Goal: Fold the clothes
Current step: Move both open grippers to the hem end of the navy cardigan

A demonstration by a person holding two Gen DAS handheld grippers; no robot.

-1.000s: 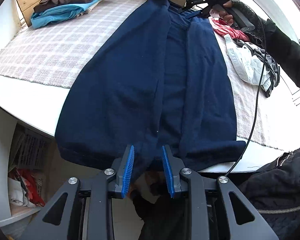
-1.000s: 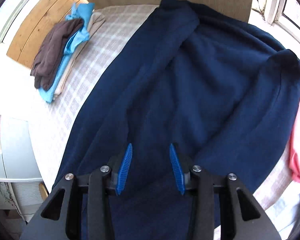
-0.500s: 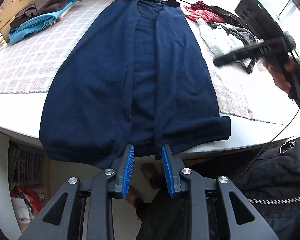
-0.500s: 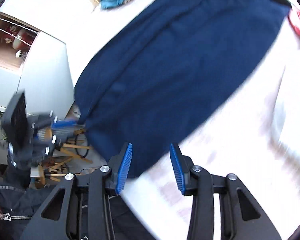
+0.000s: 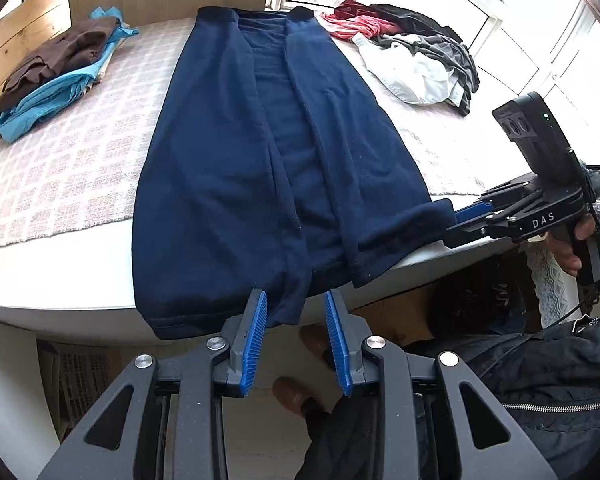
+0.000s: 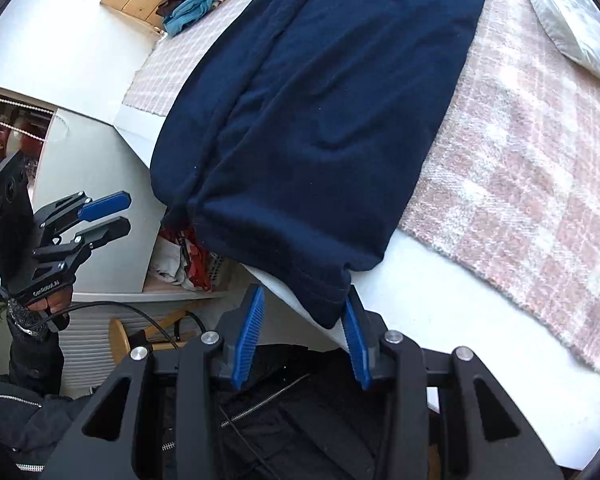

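A navy garment (image 5: 236, 168) lies lengthwise on the table with both sides folded in over its middle, and its hem hangs over the near edge. My left gripper (image 5: 294, 296) hovers off that edge just short of the hem; its jaws are opening with nothing between them. From the right wrist view it hangs in the air (image 6: 129, 212), left of the cloth. My right gripper (image 6: 304, 300) is at the right hem corner (image 6: 328, 312). Its jaws are closing with the corner between them, against the right pad only. The left wrist view shows this gripper (image 5: 452, 226) at that corner.
A checked pink-white cloth (image 5: 72, 168) covers the white table (image 5: 60, 284). A folded brown and light-blue pile (image 5: 56, 76) lies back left, a loose heap of clothes (image 5: 416, 56) back right by the window. Under the table are cluttered shelves (image 6: 184, 256). The person's dark jacket (image 5: 540, 360) is close.
The right gripper swung from the garment's far collar end down to the near right hem corner, and its jaws narrowed. The left gripper rolled and shifted a little along the hem.
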